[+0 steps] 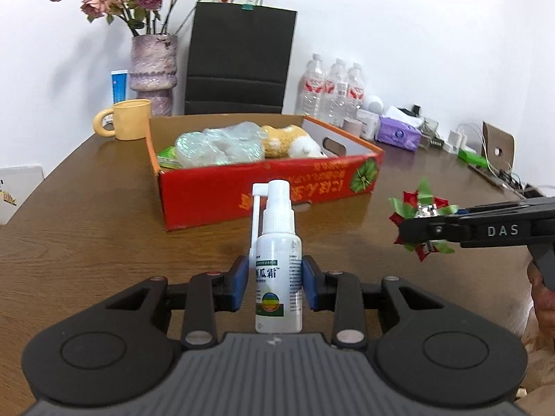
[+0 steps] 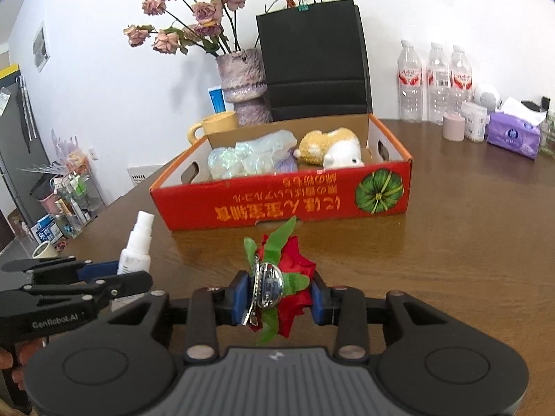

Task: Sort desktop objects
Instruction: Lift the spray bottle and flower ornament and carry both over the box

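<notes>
1. Far left on the table (image 1: 104, 228) stand a yellow mug (image 1: 128, 119) and a vase of dried roses (image 1: 152, 69). Neither looks to be part of the step in hand.
2. The left tool (image 1: 275, 286) has its blue pads closed against both sides of a white spray bottle (image 1: 279, 270). The bottle stands upright between them, short of the box. Whether its base touches the table cannot be told.
3. Ahead in the middle sits the red cardboard box (image 1: 270, 187), open on top. It already holds a crinkly plastic bag (image 1: 222, 142) and a plush toy (image 1: 291, 140).
4. The right tool (image 2: 279, 294) is clamped narrowly on a red flower clip (image 2: 277, 287) with green leaves, also short of the box's front wall.
5. Judged step: both items are gripped and the carry to the box is due. Next, each needs lifting over the front wall and releasing in the free space at the near edge, without the two tools crossing.
6. Far right, water bottles (image 1: 329, 86) and a purple tissue pack (image 1: 399, 133) line the wall.
</notes>
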The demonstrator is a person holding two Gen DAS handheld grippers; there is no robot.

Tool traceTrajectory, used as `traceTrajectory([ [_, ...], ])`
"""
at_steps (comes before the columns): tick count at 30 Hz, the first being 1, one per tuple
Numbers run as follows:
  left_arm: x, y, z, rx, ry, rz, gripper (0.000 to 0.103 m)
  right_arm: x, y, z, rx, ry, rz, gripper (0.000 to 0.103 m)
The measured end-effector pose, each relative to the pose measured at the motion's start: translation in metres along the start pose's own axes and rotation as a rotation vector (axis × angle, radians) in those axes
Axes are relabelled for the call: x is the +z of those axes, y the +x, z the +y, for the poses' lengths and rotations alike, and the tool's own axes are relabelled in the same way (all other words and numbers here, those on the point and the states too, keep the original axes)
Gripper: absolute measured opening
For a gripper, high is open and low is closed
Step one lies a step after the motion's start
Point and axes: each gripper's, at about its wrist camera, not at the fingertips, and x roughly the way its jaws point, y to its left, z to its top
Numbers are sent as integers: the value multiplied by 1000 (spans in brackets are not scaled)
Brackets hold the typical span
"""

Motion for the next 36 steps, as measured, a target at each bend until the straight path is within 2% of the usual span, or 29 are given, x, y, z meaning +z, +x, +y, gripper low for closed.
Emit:
traceTrajectory([
  [5, 21, -5, 7, 17, 10, -54, 33, 22, -2, 5, -50, -50, -61, 34],
  [10, 49, -5, 12, 34, 26, -107, 33, 51, 0, 12, -52, -105, -123, 34],
  [15, 86, 17, 17, 23, 26, -105, 33, 89, 24, 15, -58, -116, -131, 34],
  [19, 112, 45, 21, 38, 20, -66, 33, 124, 52, 8, -31, -82, -84, 34],
  [22, 127, 73, 31, 29, -28, 5, 33, 144, 79, 5, -53, -81, -39, 34],
  [25, 138, 100, 39, 58, -55, 70, 33, 158, 109, 1, -67, -77, 28, 34],
  [31, 143, 146, 57, 93, -120, 195, 33, 166, 166, -10, -67, -37, 188, 34],
  [36, 137, 170, 68, 134, -146, 262, 33, 163, 201, -27, -103, 18, 258, 35],
])
